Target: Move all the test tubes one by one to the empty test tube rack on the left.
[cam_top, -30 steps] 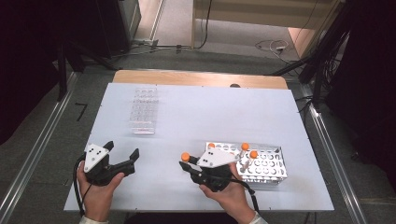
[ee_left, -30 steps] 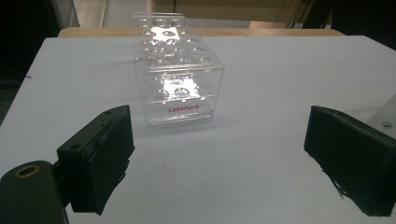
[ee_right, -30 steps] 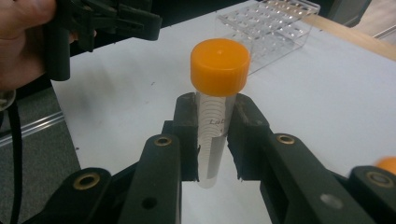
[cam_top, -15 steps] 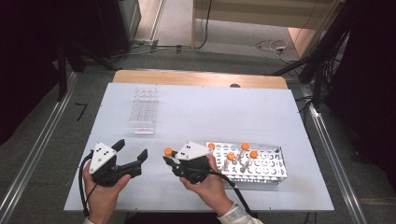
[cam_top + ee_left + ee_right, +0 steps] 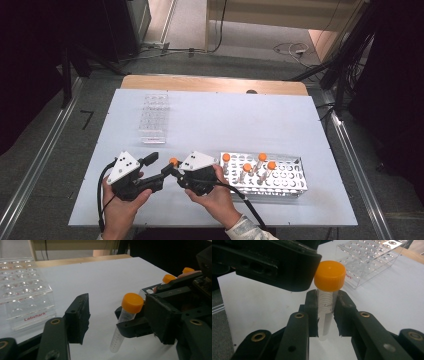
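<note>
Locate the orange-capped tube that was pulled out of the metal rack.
In the high view the orange-capped tube sits near the table's front edge, left of the metal rack, clamped in the right gripper, with the left gripper just beside it.

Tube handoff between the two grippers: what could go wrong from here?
1. The left gripper has just been closing with the orange-capped tube between its jaws but ungripped; an off-centre close could knock the tube askew.
2. The right gripper clamps just under the cap; releasing early could drop the tube onto the table.
</note>
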The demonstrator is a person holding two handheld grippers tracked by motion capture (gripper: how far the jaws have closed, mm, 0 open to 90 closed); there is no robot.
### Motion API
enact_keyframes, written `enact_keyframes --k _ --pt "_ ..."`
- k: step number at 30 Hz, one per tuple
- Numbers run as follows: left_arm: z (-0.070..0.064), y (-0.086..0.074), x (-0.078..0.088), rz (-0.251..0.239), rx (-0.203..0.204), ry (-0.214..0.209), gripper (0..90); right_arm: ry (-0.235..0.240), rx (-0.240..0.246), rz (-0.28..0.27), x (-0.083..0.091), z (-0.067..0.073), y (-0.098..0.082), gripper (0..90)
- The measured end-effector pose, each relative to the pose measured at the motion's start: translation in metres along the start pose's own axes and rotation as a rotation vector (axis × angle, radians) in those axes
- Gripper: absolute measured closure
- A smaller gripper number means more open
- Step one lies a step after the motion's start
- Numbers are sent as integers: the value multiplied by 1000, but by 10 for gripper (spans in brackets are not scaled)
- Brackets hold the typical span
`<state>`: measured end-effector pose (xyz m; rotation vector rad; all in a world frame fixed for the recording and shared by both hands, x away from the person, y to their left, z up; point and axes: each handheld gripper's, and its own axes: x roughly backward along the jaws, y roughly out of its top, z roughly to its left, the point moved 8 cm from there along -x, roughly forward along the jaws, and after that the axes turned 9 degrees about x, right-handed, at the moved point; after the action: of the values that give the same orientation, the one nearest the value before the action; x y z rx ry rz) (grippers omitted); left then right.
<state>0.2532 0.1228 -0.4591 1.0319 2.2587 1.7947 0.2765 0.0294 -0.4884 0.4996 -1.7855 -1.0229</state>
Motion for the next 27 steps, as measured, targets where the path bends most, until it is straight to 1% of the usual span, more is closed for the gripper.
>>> enact_keyframes --k 1,5,7,8,9,11,12,15,16,18,25,27 --pt "-1 0 0 1 -1 -5 395 0 0 0 0 0 0 720" --pt "-3 0 -2 5 -10 -19 481 4 0 1 -3 2 1 720" --pt "-5 0 -3 5 -16 -24 493 6 3 -1 -3 2 1 720" --pt "-6 0 -4 7 -24 -28 526 9 1 -4 -4 3 2 720" --pt "-6 0 -4 12 -29 -27 526 9 1 -4 -4 3 2 720" --pt "-7 0 -5 12 -38 -30 571 12 -1 -7 -5 4 3 720" --pt "-8 -1 -6 16 -41 -29 571 12 -1 -7 -5 4 3 720" --pt "-7 -3 -8 26 -48 -25 627 17 3 -16 -6 6 5 720" --pt "-6 -3 -8 27 -47 -24 627 17 3 -16 -6 6 5 720" --pt "-6 -3 -9 24 -47 -25 682 16 -2 -15 -6 5 5 720" --pt "-6 -3 -10 22 -57 -19 699 15 -9 -13 -6 4 4 719" --pt "-6 -3 -10 18 -55 -23 701 15 -12 -15 -5 4 4 715"
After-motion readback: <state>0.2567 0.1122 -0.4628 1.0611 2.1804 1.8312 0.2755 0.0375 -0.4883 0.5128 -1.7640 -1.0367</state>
